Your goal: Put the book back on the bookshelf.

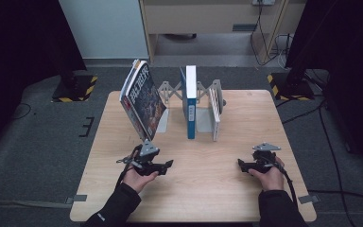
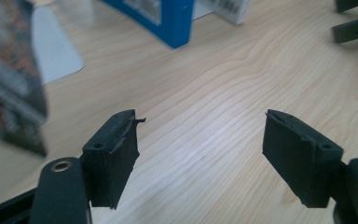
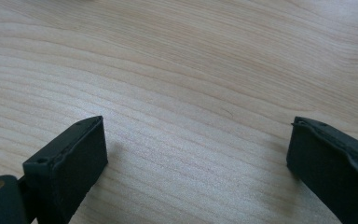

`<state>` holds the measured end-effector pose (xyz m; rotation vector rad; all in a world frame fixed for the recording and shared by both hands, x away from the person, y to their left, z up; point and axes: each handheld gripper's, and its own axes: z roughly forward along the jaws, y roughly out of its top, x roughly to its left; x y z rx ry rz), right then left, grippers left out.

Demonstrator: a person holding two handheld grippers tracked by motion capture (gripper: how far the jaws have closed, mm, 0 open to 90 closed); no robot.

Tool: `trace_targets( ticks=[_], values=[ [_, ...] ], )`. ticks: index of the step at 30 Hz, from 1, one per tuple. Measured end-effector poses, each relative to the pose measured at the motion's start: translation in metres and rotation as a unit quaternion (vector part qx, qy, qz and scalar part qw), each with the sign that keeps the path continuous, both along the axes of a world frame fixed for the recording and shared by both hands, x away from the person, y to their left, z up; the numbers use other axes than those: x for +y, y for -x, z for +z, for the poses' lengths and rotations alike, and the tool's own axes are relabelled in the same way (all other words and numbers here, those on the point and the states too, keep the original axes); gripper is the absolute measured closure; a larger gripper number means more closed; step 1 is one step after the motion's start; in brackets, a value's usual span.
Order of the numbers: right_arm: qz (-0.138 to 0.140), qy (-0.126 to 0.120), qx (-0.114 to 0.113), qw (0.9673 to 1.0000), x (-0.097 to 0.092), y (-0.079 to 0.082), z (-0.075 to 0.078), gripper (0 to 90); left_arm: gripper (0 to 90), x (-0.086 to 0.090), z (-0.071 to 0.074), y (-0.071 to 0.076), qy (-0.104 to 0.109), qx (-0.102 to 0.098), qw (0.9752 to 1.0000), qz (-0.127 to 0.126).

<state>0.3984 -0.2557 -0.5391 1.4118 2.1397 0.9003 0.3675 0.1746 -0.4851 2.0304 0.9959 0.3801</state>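
I hold my left gripper (image 1: 163,165) low over the wooden table (image 1: 217,189), jaws spread wide and empty; my right gripper (image 1: 246,166) rests well apart to the right, jaws likewise spread over bare wood. The leaning book (image 1: 142,100) stands tilted against the left end of the metal book rack (image 1: 203,94), its lower corner just beyond my left gripper. The blue book (image 1: 190,101) and the white book (image 1: 214,113) stand upright in the rack. I judge the step in hand to be the approach to the leaning book: advance the left gripper level, centre its bottom edge between the pads (image 2: 114,154), close only once both pads overlap the cover.
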Motion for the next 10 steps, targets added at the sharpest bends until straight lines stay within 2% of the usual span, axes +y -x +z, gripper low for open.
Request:
trace_targets(
  ticks=[4,8,10],
  values=[
    [-0.006,0.000,-0.002,1.0000,0.000,0.001,0.000,6.7,21.5,0.019,-0.010,-0.003,-0.013,0.015,0.9996,0.020],
    [-0.013,0.000,0.006,0.9999,0.000,0.005,0.004,15.9,20.0,0.038,-0.021,-0.005,-0.032,0.029,0.9979,0.048],
    [-0.015,0.004,0.000,0.9999,-0.002,0.006,0.006,16.2,19.6,0.046,-0.024,-0.005,-0.040,0.036,0.9968,0.060]
  ],
)
